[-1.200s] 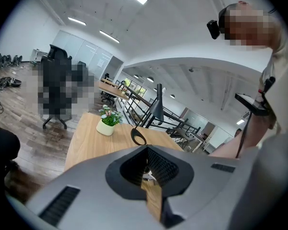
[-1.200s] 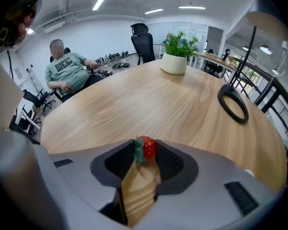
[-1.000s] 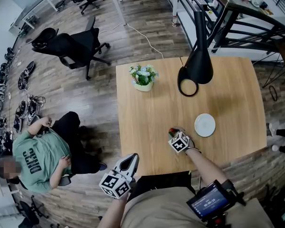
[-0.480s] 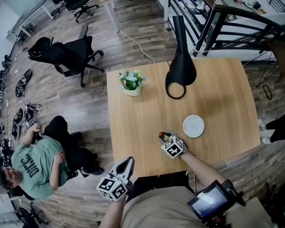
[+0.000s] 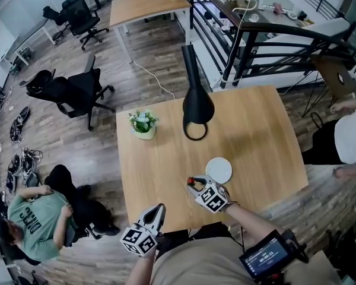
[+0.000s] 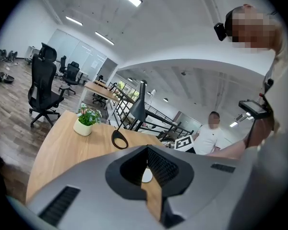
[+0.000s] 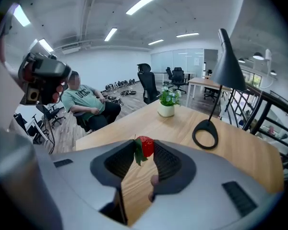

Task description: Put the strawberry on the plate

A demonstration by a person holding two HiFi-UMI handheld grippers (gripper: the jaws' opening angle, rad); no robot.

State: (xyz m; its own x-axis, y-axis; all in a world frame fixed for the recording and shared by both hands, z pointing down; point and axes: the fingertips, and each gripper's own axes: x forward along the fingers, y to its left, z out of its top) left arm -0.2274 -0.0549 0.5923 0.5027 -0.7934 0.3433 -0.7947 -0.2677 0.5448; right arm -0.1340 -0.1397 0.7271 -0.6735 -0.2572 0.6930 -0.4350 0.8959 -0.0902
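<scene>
The light wooden bench point(image 5: 255, 135) occupies the centre of the head view. The right claw point(image 5: 192, 184) is at the lower middle of that frame, its jaws gripping the red strawberry with green leaves point(image 5: 191, 180); the right gripper view confirms the fruit point(image 7: 145, 146) pinched between the two jaw tips, leaves hanging to its left. The strawberry is not on the plate: it sits in the claw just to the lower left of the small round white plate point(image 5: 219, 170), close to the rim but apart from it. The plate lies flat on the bench with its whole white face showing. The left claw point(image 5: 159, 209) is at the bench's lower edge, well apart from the plate; the left gripper view shows its jaw tips together with no object between them. At the upper left of the bench stands a white pot point(image 5: 144, 133) holding a green plant with pale flowers point(image 5: 142, 121). A black lamp with a ring base point(image 5: 195, 114) stands at upper centre.
</scene>
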